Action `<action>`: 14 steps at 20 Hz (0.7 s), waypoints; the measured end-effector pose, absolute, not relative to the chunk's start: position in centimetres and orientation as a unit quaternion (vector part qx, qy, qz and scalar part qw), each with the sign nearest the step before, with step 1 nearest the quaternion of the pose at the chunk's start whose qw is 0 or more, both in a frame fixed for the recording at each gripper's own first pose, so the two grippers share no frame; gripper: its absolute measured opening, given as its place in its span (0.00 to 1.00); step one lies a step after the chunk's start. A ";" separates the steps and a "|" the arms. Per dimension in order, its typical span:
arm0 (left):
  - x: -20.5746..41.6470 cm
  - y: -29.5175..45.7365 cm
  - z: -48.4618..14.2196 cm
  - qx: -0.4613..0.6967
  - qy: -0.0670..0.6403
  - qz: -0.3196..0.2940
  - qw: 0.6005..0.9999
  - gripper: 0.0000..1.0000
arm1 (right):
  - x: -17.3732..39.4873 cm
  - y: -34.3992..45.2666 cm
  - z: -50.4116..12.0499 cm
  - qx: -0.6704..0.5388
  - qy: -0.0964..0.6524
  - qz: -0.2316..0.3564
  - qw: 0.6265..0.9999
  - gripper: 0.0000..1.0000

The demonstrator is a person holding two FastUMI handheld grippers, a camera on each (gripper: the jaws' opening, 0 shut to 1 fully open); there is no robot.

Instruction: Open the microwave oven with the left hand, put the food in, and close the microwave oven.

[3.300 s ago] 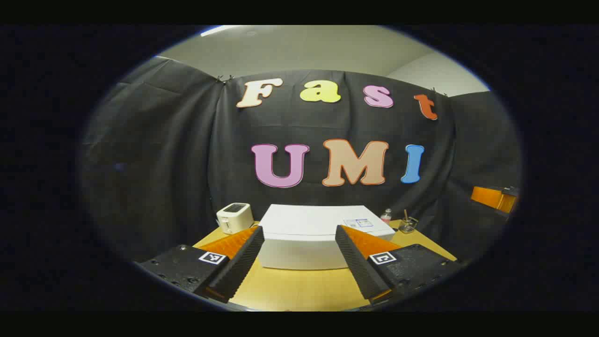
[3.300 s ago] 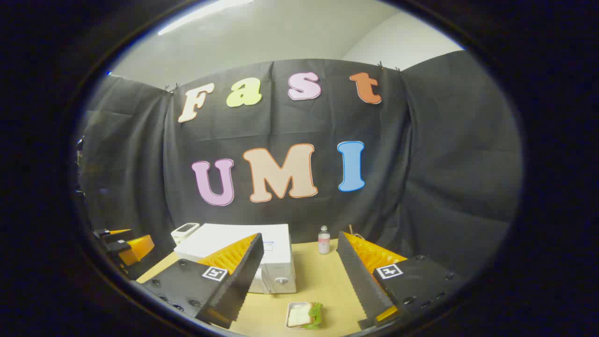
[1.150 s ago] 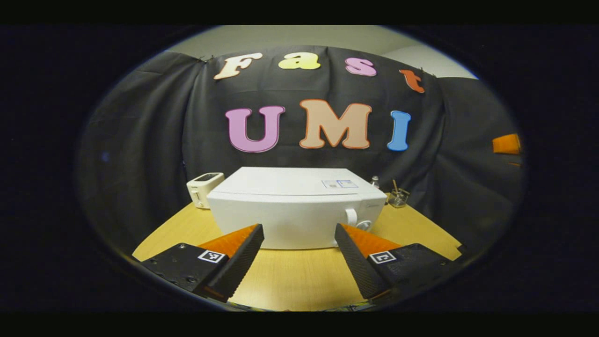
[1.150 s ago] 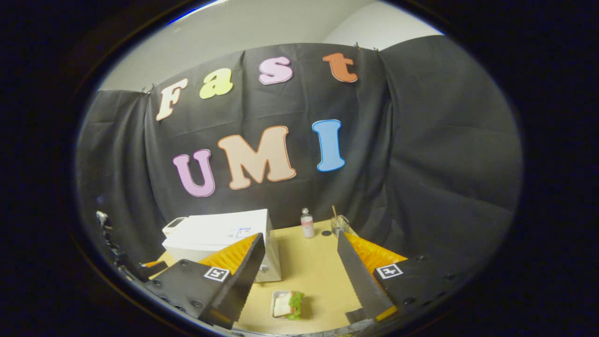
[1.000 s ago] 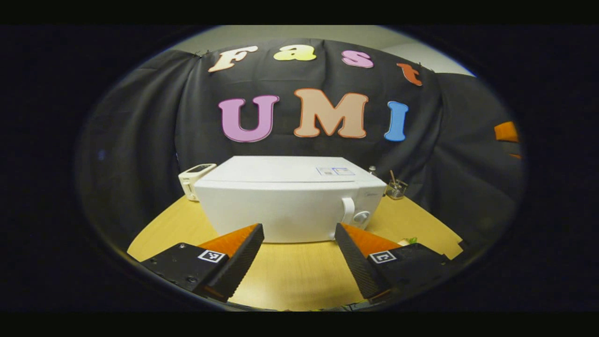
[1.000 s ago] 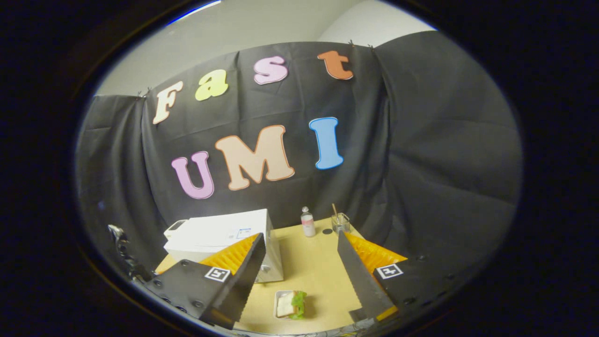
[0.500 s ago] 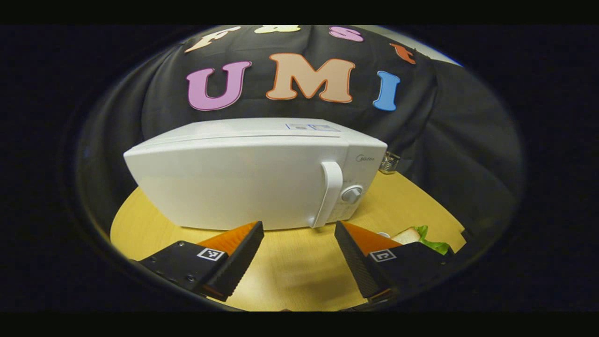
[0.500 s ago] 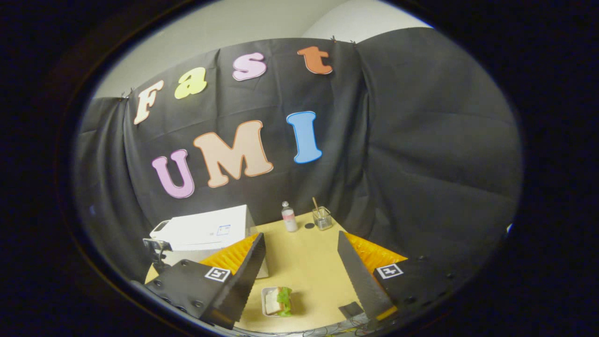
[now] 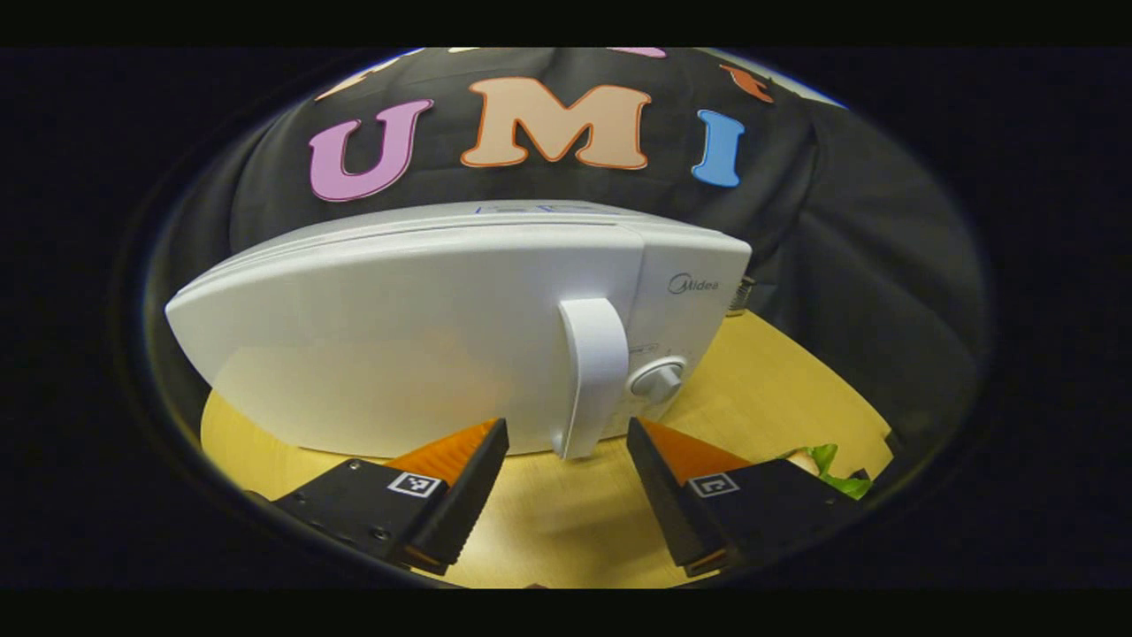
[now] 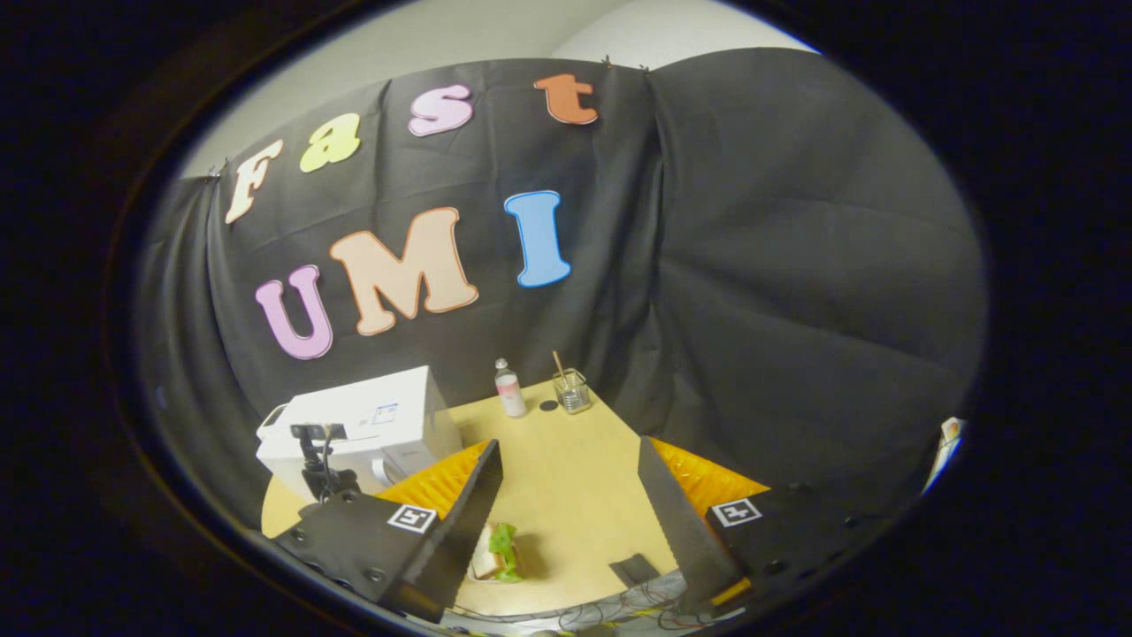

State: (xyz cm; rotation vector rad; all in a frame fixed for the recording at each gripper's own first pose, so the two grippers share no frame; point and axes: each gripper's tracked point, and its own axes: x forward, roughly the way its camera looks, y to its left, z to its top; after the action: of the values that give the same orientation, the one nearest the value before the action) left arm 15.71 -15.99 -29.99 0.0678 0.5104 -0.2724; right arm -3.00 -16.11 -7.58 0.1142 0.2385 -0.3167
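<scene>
white microwave oven [image 9: 424, 336] door closed on the wooden tabletop [image 9: 769, 380], left claw [image 9: 566, 451] spread wide just short of its door handle [image 9: 591, 372], right claw [image 10: 570, 504] released above the tabletop, sandwich food [image 10: 495, 550] below it

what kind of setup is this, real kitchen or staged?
Likely a staged recording booth: a white microwave oven sits on a bare wooden table backed by black cloth, with a sandwich as prop.
</scene>
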 end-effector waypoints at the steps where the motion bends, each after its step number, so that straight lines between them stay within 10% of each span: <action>1: 15.9 -16.1 -30.2 0.034 0.255 -0.135 0.957 0.82 | -3.1 -16.2 -7.6 0.056 0.119 -0.160 0.978 0.96; 7: 16.8 -16.8 -31.2 0.024 0.273 -0.138 0.952 0.47 | -3.7 -16.1 -8.0 0.046 0.124 -0.161 0.978 0.96; 14: 16.9 -16.7 -31.4 0.036 0.282 -0.129 0.950 0.30 | -4.1 -16.3 -9.2 0.044 0.137 -0.159 0.977 0.96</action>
State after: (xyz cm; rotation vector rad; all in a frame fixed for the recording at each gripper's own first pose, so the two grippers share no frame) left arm 16.88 -16.74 -31.41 0.0733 0.5728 -0.2625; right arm -4.07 -16.33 -9.17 0.0894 0.2768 -0.3198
